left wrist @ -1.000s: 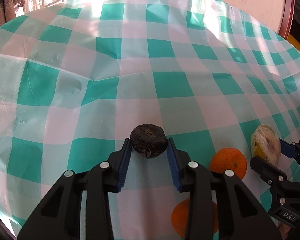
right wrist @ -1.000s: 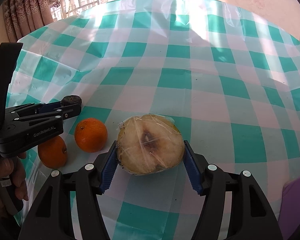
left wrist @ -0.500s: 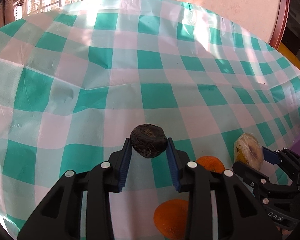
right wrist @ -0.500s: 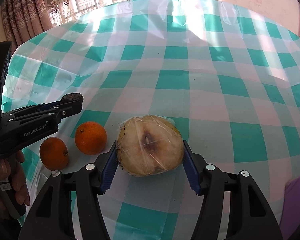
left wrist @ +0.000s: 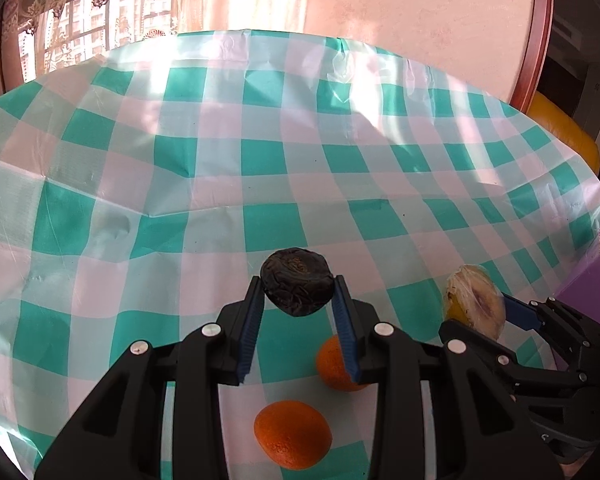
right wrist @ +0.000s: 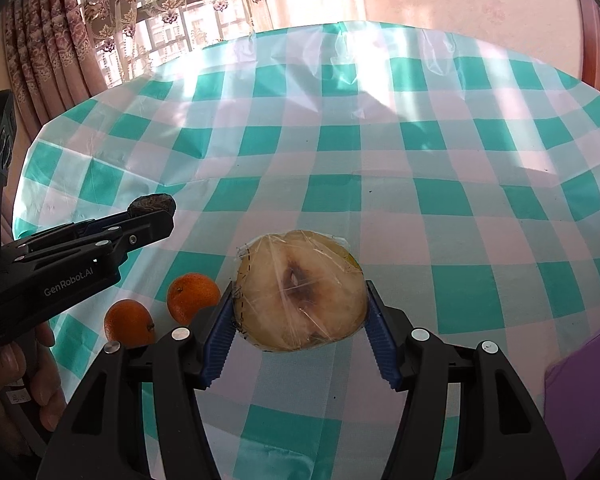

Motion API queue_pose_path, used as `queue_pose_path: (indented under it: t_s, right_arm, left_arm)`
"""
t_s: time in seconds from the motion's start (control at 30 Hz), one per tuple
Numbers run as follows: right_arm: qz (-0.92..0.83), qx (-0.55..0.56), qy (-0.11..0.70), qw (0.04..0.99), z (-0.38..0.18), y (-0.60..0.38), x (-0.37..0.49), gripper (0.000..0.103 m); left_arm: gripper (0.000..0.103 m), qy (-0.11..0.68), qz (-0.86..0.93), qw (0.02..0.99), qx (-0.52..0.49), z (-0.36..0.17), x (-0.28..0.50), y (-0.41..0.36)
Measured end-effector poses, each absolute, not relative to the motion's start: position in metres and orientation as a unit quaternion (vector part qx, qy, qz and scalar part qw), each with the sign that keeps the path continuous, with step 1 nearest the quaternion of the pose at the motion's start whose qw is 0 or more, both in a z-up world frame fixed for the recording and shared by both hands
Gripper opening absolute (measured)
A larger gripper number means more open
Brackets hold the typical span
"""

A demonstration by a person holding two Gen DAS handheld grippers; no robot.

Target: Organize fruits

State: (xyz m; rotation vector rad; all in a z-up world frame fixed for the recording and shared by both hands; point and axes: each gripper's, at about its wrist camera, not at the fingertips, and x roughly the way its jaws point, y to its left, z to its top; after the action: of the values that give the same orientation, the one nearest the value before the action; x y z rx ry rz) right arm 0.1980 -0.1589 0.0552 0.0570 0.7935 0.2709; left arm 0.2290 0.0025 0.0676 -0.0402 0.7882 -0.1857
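Note:
My left gripper [left wrist: 297,298] is shut on a small dark wrinkled fruit [left wrist: 297,280] and carries it above the checked tablecloth [left wrist: 260,168]. In the right wrist view that same dark fruit [right wrist: 152,205] shows at the left gripper's tip [right wrist: 150,216]. My right gripper [right wrist: 300,308] is shut on a cut half fruit wrapped in cling film [right wrist: 300,292], cut face toward the camera; the left wrist view shows this half fruit [left wrist: 476,300] at the right. Two oranges [left wrist: 292,434] [left wrist: 336,364] lie on the cloth below my left gripper, the same oranges [right wrist: 128,322] [right wrist: 192,296] left of my right one.
A purple object [right wrist: 584,380] sits at the table's right edge. A person's hand [right wrist: 24,384] holds the left gripper's handle. Curtains and a window [right wrist: 140,12] stand behind the round table; a yellow object [left wrist: 564,132] lies beyond its right rim.
Both grippers have risen with their fruits; the oranges sit lower in both views and more of the wall and window shows. The left one rose more.

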Motion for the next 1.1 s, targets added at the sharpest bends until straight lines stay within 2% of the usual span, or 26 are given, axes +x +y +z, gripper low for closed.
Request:
queue_pose_path:
  t_s: [0.53,1.1]
  right_arm:
    - [0.084,0.084,0.360,0.925,0.104,-0.199,0.168,0.058]
    - [0.054,0.087,0.317,0.943,0.159,-0.229,0.120,0.058]
  left_arm:
    - [0.035,0.354,-0.118,0.928,0.002,0.117,0.195,-0.039]
    - [0.035,0.341,-0.142,0.929,0.031,0.147,0.152,-0.079]
